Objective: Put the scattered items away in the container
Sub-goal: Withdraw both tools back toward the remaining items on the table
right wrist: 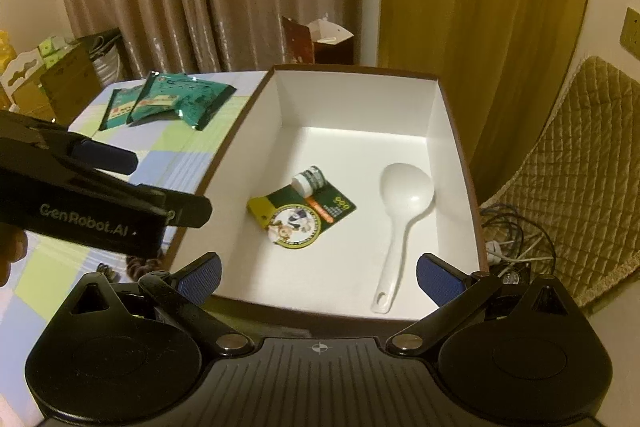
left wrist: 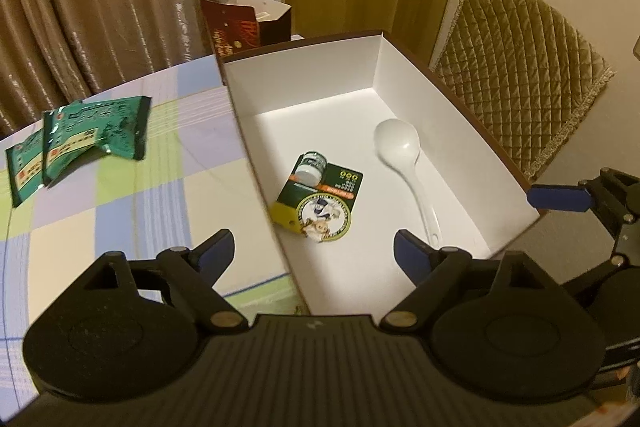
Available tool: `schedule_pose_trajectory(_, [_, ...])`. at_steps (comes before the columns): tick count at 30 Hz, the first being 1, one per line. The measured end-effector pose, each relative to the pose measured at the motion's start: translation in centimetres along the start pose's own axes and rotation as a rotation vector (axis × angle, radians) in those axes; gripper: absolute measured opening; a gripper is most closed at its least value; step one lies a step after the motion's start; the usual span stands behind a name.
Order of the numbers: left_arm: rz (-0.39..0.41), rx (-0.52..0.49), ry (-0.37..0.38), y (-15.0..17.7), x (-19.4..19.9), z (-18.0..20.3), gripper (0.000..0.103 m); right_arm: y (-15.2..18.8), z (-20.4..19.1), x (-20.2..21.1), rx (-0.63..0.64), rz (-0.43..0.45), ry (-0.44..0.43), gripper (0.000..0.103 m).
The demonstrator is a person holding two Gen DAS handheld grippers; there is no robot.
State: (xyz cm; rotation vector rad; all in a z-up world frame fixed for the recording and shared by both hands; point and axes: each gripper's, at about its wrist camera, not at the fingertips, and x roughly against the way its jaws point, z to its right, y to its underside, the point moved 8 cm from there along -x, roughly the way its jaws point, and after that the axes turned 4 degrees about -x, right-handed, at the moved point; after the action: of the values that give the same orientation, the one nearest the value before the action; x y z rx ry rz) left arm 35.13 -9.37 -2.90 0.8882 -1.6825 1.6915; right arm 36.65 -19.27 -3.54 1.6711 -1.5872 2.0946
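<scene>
A brown box with a white inside (left wrist: pixel 304 87) (right wrist: pixel 356 95) stands on the checked tablecloth. In it lie a white spoon (left wrist: pixel 404 159) (right wrist: pixel 404 211) and a green card carrying a small white jar (left wrist: pixel 320 199) (right wrist: pixel 304 211). Two green packets (left wrist: pixel 80 143) (right wrist: pixel 168 103) lie on the cloth left of the box. My left gripper (left wrist: pixel 316 247) hovers open over the box's near left wall, nothing between its fingers. My right gripper (right wrist: pixel 320 267) is open above the box's near edge, also empty. One left gripper finger (right wrist: pixel 108 153) shows at the left of the right wrist view.
A chair with a quilted cover (left wrist: pixel 516 87) (right wrist: pixel 580 167) stands right of the box, cables (right wrist: pixel 516 243) on the floor beside it. A dark red gift bag (left wrist: pixel 248 27) (right wrist: pixel 316 43) and curtains are behind. A small dark item (right wrist: pixel 140 261) lies by the box's near left corner.
</scene>
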Motion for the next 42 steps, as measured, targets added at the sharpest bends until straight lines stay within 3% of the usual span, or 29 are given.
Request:
schedule_pose_trajectory(34, [0.036,0.024,-0.011,11.3,11.4,-4.2,0.093,7.6,-8.0,7.8,-0.057,0.047,0.000,0.101])
schedule_pose_trajectory(42, [-0.016,0.039,-0.004,15.9,11.7,-6.0,0.093,9.3,-8.9,8.0,-0.049,0.054,-0.022,0.101])
